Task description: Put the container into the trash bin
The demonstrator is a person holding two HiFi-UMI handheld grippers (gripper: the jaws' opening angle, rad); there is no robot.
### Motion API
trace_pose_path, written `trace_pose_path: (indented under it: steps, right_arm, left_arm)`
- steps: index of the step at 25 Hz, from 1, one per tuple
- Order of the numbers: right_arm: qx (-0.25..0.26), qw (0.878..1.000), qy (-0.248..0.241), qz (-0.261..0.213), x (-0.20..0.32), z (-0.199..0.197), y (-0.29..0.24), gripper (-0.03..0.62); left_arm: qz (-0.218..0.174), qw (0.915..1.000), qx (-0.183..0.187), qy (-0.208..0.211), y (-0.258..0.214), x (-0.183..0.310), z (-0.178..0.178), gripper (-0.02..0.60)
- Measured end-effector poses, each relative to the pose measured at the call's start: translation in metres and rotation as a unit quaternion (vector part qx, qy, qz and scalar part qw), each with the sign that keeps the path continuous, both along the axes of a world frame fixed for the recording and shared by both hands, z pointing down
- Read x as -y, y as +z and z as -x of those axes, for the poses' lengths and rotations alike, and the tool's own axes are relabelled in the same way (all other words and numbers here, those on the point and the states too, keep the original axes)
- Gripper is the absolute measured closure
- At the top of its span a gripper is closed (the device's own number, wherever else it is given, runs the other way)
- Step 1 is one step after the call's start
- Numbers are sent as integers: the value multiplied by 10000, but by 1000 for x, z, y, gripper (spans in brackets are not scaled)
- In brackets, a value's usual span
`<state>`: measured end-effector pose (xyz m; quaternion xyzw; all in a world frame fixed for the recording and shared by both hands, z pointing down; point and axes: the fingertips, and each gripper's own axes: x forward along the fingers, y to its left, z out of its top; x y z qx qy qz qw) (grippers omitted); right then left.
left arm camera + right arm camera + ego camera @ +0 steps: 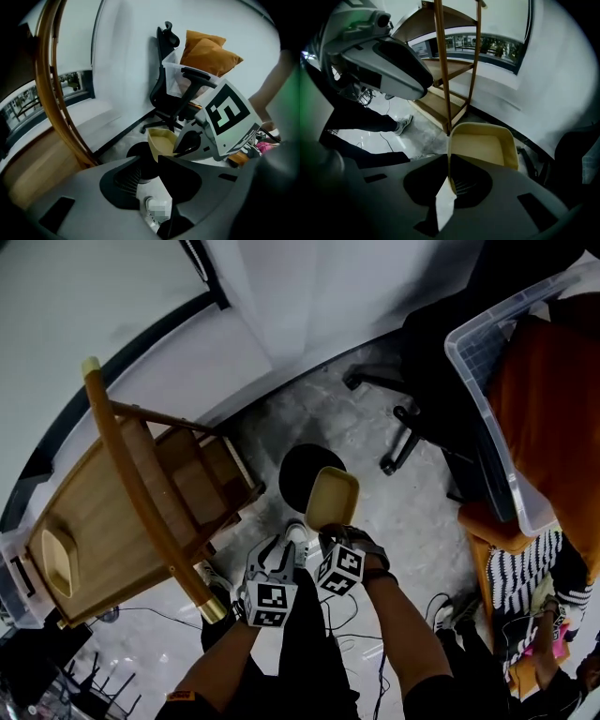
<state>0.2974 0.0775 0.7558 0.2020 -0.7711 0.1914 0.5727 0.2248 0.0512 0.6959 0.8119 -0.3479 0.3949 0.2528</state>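
Observation:
A beige rectangular container (333, 498) hangs tilted over the rim of a round black trash bin (298, 474) on the grey floor. My right gripper (328, 532) is shut on the container's near wall; in the right gripper view the thin wall of the container (483, 145) stands pinched between the jaws of that gripper (450, 180). My left gripper (274, 559) is just left of it, open, with nothing between its jaws (157, 178). Past them I see the container (161, 140) and the bin (136, 151).
A wooden shelf unit (141, 512) stands at the left with a second beige container (58, 561) on it. A black office chair (412, 418) and a clear crate (497, 390) with orange cushions are at the right. Cables (361, 645) lie by the person's feet.

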Motion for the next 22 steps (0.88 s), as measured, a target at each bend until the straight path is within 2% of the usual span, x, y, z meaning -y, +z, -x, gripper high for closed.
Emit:
trace_pose_path:
  steps: [8, 12, 22]
  right_arm:
    - [170, 9995, 60, 242, 15, 3, 56, 563]
    - [317, 9984, 238, 407, 23, 7, 76, 563]
    - [579, 9930, 620, 823, 41, 7, 109, 562]
  left_arm:
    - [235, 9987, 84, -447, 45, 19, 14, 466]
    - [364, 9973, 89, -631, 59, 26, 17, 466]
    - [403, 9974, 89, -593, 77, 45, 3, 465]
